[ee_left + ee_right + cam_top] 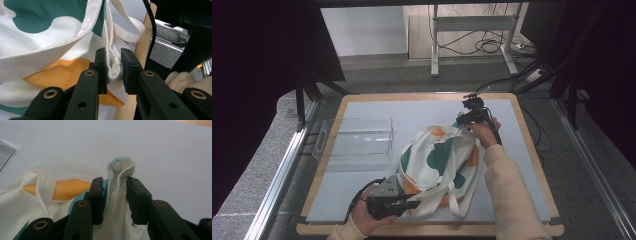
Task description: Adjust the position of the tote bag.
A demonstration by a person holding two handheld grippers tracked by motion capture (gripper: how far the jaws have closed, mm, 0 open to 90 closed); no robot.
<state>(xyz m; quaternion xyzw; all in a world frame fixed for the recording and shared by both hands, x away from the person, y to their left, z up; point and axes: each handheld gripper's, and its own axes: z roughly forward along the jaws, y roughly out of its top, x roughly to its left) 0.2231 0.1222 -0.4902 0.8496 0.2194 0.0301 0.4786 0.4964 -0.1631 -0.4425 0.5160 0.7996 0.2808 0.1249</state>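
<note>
A white tote bag (437,160) with green and orange patches lies crumpled on the grey mat (412,107). At its near left edge my left gripper (414,202) is shut on a thick fold of the bag's hem (113,72), pressed between both pads. The bag's strap (132,30) loops just beyond it. At the bag's far right corner my right gripper (462,124) points down. Its jaws hold a pinched-up corner of the bag (121,167), which stands above the fingertips and touches both pads. An orange patch (67,188) shows to the left of that corner.
A clear plastic box (354,142) stands on the mat left of the bag. The mat lies on a wooden table (532,150). Metal rails run along both sides of the table. Bare mat stretches beyond the bag and to its right.
</note>
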